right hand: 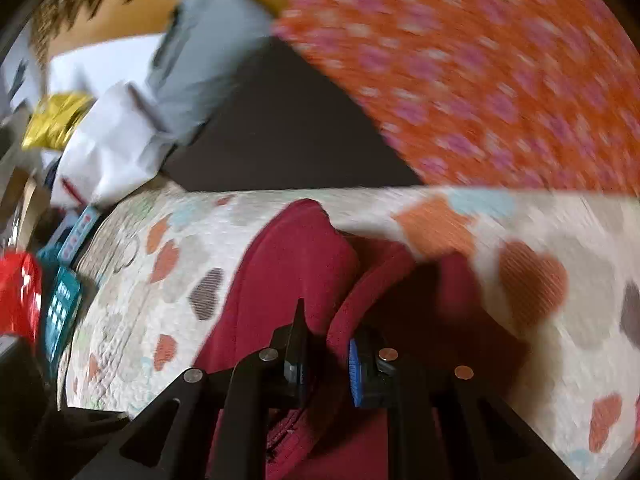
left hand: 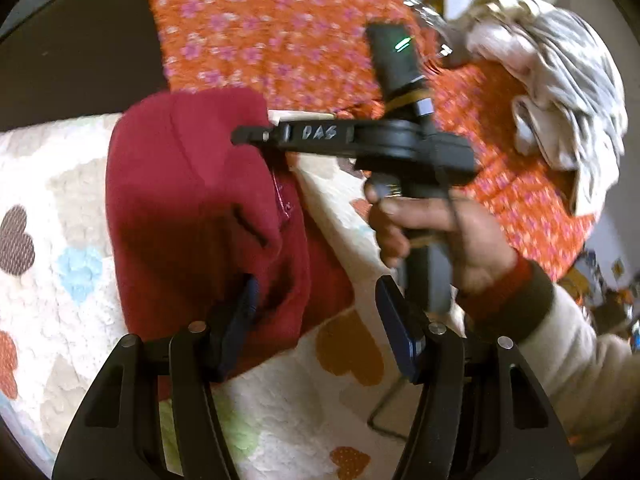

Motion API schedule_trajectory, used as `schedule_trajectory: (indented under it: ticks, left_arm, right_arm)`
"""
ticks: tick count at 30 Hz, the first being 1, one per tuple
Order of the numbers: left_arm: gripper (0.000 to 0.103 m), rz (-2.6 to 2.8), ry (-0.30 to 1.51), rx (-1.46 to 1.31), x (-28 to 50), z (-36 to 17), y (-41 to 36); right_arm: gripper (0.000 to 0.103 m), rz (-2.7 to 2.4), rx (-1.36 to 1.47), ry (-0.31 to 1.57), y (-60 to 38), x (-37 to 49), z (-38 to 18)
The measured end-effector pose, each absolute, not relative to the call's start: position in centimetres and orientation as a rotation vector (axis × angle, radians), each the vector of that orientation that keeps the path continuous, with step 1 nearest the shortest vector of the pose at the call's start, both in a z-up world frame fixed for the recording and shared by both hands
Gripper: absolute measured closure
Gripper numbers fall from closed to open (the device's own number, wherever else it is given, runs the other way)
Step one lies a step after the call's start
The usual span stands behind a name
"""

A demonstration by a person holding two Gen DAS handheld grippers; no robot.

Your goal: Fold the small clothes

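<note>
In the left wrist view, the left gripper (left hand: 316, 320) stands wide apart, its pads pressing on nothing; one blue pad lies against the edge of the red garment (left hand: 192, 208), the other hangs clear over the heart-patterned quilt (left hand: 60, 184). The garment lies bunched on that quilt. Just beyond, a hand (left hand: 436, 232) holds the right gripper's handle above the garment. Farther off spreads an orange flowered cloth (left hand: 280, 28), with a grey-and-white cloth (left hand: 560, 80) heaped at its far right.

In the right wrist view, the right gripper (right hand: 324, 356) is nearly closed, with a fold of the red garment (right hand: 288, 264) pinched between its pads. Behind the quilt (right hand: 540, 240) the picture is blurred.
</note>
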State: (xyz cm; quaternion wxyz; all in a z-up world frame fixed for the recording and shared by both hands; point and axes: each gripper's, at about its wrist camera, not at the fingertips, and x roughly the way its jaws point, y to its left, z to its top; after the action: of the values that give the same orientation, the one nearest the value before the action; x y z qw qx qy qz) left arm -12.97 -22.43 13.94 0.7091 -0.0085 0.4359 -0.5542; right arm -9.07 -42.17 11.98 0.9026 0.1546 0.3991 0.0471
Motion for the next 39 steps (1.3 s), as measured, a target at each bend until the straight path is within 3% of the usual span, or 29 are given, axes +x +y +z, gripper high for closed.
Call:
schedule_trajectory:
  ticks: [5, 12, 15, 16, 19, 23, 28, 29, 31, 36, 39]
  left_arm:
    - [0.043, -1.197, 0.932, 0.001, -12.5, 14.4, -21.7]
    - [0.043, -1.111, 1.000, 0.011, -10.9, 11.9, -22.2]
    - [0.043, -1.078, 1.038, 0.110, -11.6, 9.8, -23.7]
    - [0.043, -1.072, 1.041, 0.126, -11.8, 9.5, -23.9]
    - [0.043, -1.057, 1.032, 0.173, -12.5, 9.0, -24.4]
    - [0.043, -1.060, 1.030, 0.191, -13.0, 8.7, -24.7]
    - [0.043, -1.055, 1.024, 0.221, -13.9, 8.1, -25.1]
    - [0.043, -1.054, 1.018, 0.238, -14.2, 8.1, -25.1]
    - [0.043, -1.068, 1.027, 0.248, -14.4, 8.3, -24.9]
    - [0.043, -1.039, 1.029, 0.197, -13.4, 8.8, -23.8]
    - [0.043, -1.015, 1.054, 0.139, -12.5, 8.6, -23.3]
  right_arm:
    - [0.089, -0.045, 0.355, 0.894, -46.0, -9.6, 7.4]
    - [0.090, -0.061, 0.256, 0.794, -45.6, -11.4, 11.1]
    - [0.090, -0.100, 0.256, 0.890, -46.0, -10.0, 8.6]
    - [0.089, -0.111, 0.278, 0.918, -46.4, -9.9, 7.6]
    - [0.073, -0.165, 0.398, 0.884, -48.1, -11.8, 7.8]
    - [0.069, -0.048, 0.501, 0.829, -47.9, -15.3, 10.3]
    - [0.063, 0.098, 0.628, 0.844, -45.5, -16.8, 8.9]
    - [0.067, 0.090, 0.605, 0.858, -45.0, -16.8, 8.3]
    - [0.088, 0.006, 0.440, 0.885, -43.8, -17.3, 7.8]
    - [0.089, -0.032, 0.448, 0.914, -44.7, -19.7, 5.7]
    - [0.089, -0.002, 0.535, 0.839, -45.3, -20.7, 7.2]
